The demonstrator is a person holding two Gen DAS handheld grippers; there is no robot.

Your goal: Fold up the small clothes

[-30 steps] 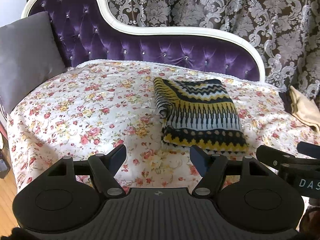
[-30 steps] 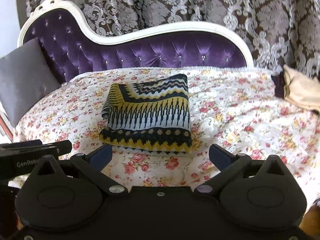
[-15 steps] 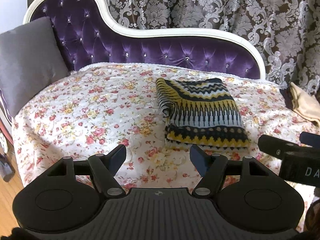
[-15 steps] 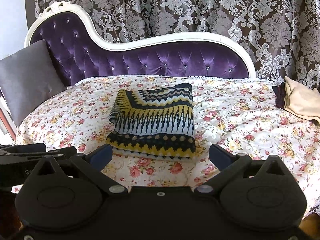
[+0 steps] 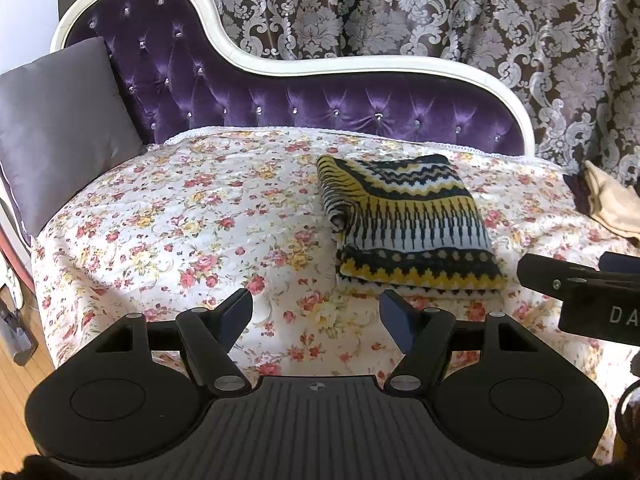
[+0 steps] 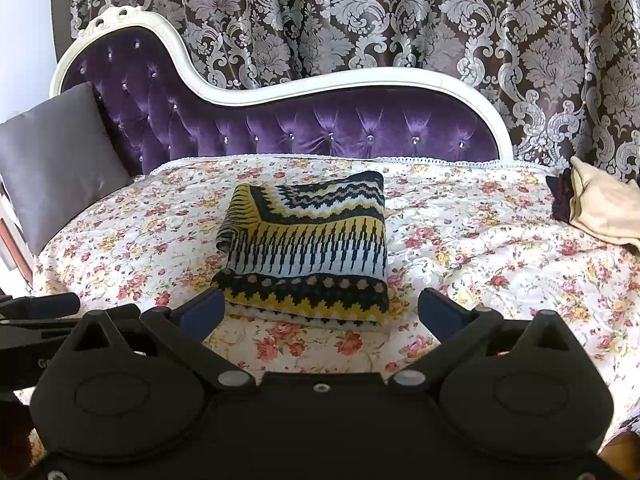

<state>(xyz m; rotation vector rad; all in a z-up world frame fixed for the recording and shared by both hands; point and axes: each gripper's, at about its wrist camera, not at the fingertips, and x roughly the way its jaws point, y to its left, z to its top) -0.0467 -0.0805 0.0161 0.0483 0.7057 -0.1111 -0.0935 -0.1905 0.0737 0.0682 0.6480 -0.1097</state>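
A folded knit garment [image 5: 408, 220] [image 6: 308, 248], patterned in yellow, navy and white, lies flat on the flowered bedspread [image 5: 192, 232] [image 6: 480, 248] of a chaise. My left gripper [image 5: 316, 312] hangs open in front of the spread, near and left of the garment, with nothing between its fingers. My right gripper [image 6: 320, 312] is open too, just in front of the garment's near edge and clear of it. Each gripper shows in the other's view: the right one [image 5: 580, 280] at the right edge, the left one [image 6: 36, 312] at the left edge.
A grey cushion [image 5: 56, 128] leans at the left end. The purple tufted backrest [image 5: 320, 108] with white frame runs behind. A beige cloth [image 5: 612, 204] [image 6: 600, 204] over something dark lies at the right end. Patterned curtains [image 6: 360, 20] hang behind; wooden floor [image 5: 20, 380] shows lower left.
Both views have drawn back and tilted slightly up, so the garment sits a little farther from the fingers. Both grippers stay open. The garment has not moved.
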